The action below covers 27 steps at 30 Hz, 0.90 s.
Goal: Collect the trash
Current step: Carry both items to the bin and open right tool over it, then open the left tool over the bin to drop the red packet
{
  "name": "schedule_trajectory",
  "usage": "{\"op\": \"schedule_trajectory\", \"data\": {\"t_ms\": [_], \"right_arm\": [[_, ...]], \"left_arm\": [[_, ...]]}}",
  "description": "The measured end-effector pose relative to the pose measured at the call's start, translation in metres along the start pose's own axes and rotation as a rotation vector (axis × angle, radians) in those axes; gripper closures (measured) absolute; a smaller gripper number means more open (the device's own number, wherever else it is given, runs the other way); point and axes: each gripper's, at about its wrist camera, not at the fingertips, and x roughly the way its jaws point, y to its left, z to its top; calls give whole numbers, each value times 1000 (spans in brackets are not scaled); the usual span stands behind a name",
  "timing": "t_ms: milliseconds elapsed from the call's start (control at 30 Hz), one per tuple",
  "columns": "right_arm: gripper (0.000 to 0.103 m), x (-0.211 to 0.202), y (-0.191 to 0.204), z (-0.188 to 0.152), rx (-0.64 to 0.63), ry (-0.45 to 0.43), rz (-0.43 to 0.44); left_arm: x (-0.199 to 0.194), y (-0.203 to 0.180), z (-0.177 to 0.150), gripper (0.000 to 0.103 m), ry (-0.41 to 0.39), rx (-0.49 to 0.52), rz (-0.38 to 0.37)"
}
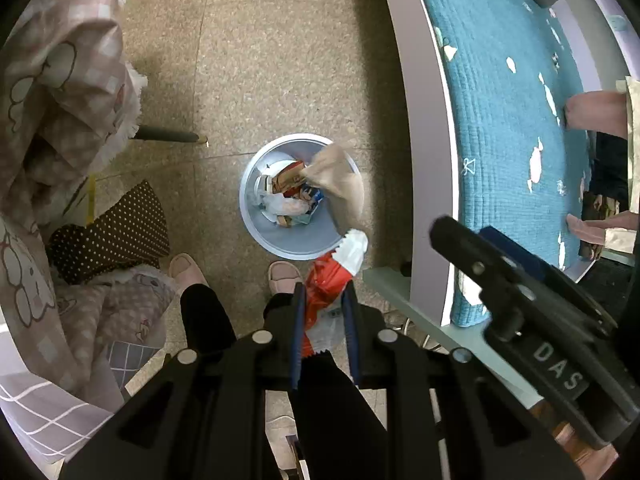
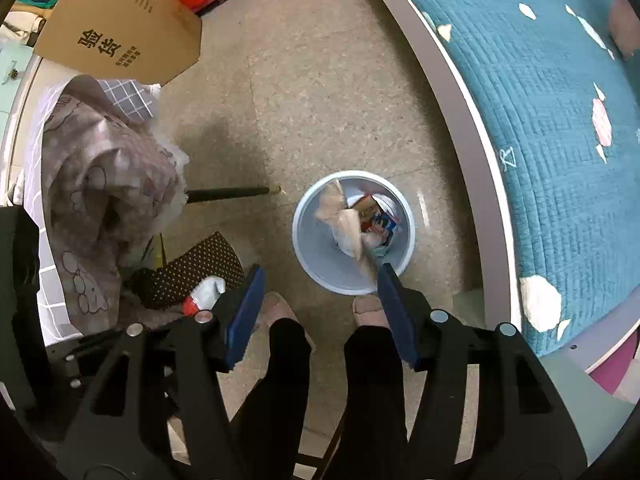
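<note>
Wrapper [image 1: 330, 284], red and white, pinched in the narrow-set left gripper [image 1: 323, 292] just beside the trash bin [image 1: 256, 224], likely lined up to drop. Right gripper [image 2: 320, 280] gapes wide with nothing between its pads; beige paper [image 2: 348, 226] lies inside the bin.

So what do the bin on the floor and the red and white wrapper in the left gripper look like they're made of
The bin looks like smooth moulded plastic, pale blue-grey with an even, slightly glossy wall and thin rolled rim; painted metal can't be ruled out. The red and white wrapper looks like thin plastic film: it crumples, shines in places, and has a zigzag-cut sealed edge.
</note>
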Motion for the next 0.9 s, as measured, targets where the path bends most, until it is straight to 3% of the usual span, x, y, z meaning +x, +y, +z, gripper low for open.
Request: {"op": "schedule_trajectory", "data": {"t_ms": [467, 800, 900], "right_arm": [[43, 2, -43, -24, 106, 13, -41], [41, -21, -60, -29, 159, -47, -16], [41, -29, -65, -28, 172, -71, -7]], "left_arm": [[37, -16, 4, 85, 76, 10, 33], [33, -39, 11, 84, 58, 55, 41], [28, -45, 13, 75, 39, 65, 26]]}}
